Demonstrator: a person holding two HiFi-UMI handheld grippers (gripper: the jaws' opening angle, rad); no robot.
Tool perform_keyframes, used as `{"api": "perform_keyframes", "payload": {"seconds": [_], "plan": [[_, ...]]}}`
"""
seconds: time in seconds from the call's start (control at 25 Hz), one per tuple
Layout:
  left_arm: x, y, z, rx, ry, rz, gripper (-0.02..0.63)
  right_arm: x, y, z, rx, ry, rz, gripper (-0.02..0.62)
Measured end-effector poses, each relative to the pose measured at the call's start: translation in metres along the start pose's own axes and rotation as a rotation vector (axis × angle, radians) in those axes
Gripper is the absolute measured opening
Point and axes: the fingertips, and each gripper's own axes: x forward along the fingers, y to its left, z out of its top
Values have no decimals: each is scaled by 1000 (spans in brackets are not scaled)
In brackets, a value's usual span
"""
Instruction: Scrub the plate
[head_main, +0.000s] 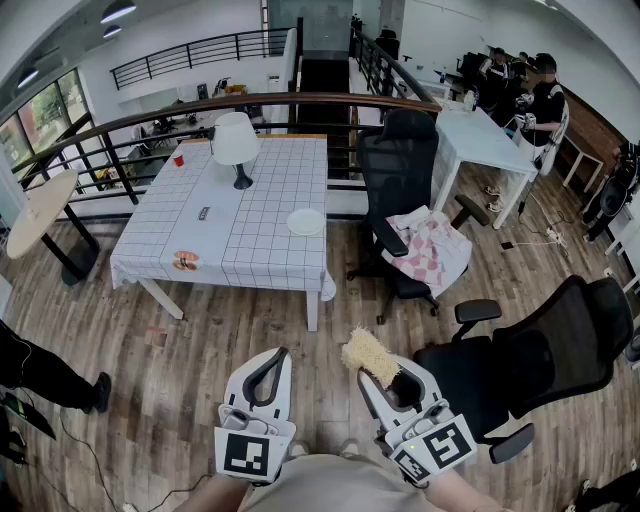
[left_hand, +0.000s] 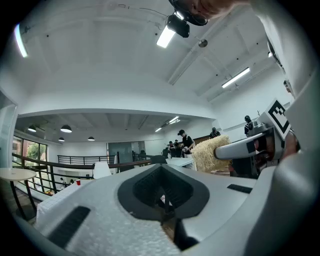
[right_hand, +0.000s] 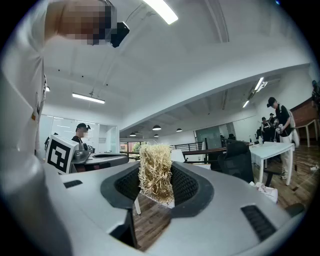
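- The plate (head_main: 305, 221) lies near the right front corner of the counter (head_main: 250, 255), well apart from both grippers.
- A lamp (head_main: 236, 145) stands at the far edge.
- A black chair (head_main: 400, 165) stands beside the right edge.
- The left gripper (head_main: 276, 360) has its jaws together, empty.
- The right gripper (head_main: 377, 377) is clamped on a straw scrubber (head_main: 368, 351).
- The floor (head_main: 200, 345) is wooden.

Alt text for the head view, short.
Two handheld grippers at the bottom edge: the right gripper clamps a straw-coloured scrubber, the left gripper is shut and empty. Beyond them, across a wooden floor, a white plate sits near the edge of a grid-patterned table with a lamp.
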Motion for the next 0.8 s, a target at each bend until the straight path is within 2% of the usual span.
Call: {"api": "perform_keyframes", "payload": {"seconds": [0.52,0.8], "plan": [[9,-17,-7,-15,27,9,12,-8,-21,-5,3,4,-10,150],[21,-33,-10,6,39,17,12,-16,-41,-6,-21,6,-4,150]]}}
